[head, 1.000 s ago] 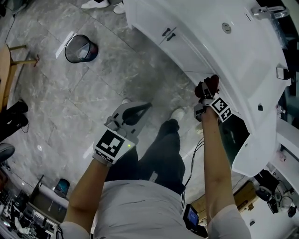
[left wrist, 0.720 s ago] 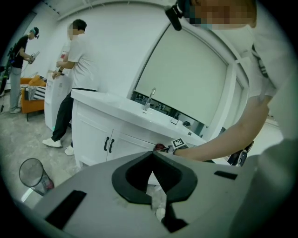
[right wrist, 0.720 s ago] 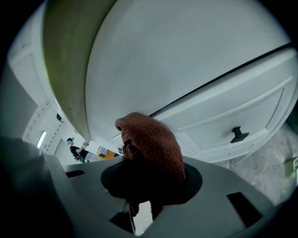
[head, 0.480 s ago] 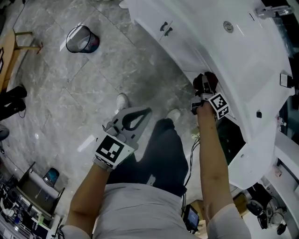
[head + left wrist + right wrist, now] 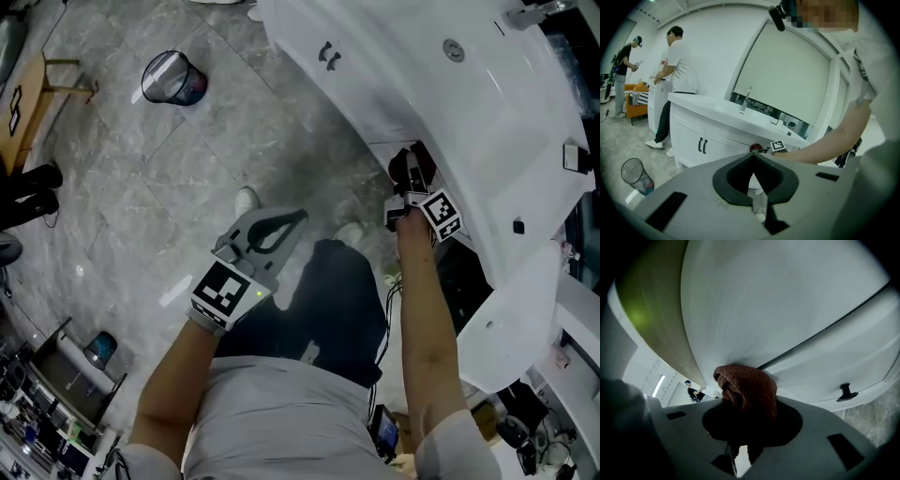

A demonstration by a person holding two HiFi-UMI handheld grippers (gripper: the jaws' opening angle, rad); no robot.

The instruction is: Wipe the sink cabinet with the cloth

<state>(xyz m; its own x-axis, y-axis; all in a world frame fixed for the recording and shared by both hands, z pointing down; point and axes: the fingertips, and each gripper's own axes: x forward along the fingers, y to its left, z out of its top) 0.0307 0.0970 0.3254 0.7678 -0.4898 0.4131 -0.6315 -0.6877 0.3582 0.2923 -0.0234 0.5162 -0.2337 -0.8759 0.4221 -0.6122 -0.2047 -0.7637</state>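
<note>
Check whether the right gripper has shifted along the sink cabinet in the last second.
No. The right gripper with the cloth keeps about the same offset below the door handles and the basin drain.

The cloth (image 5: 751, 389) is rust-brown, the sink cabinet (image 5: 384, 66) white, the floor (image 5: 169, 178) grey-veined.

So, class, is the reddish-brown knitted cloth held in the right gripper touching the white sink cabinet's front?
Touching. The right gripper view shows the reddish-brown cloth bunched against the white cabinet panel, covering its seam with no gap.
</note>
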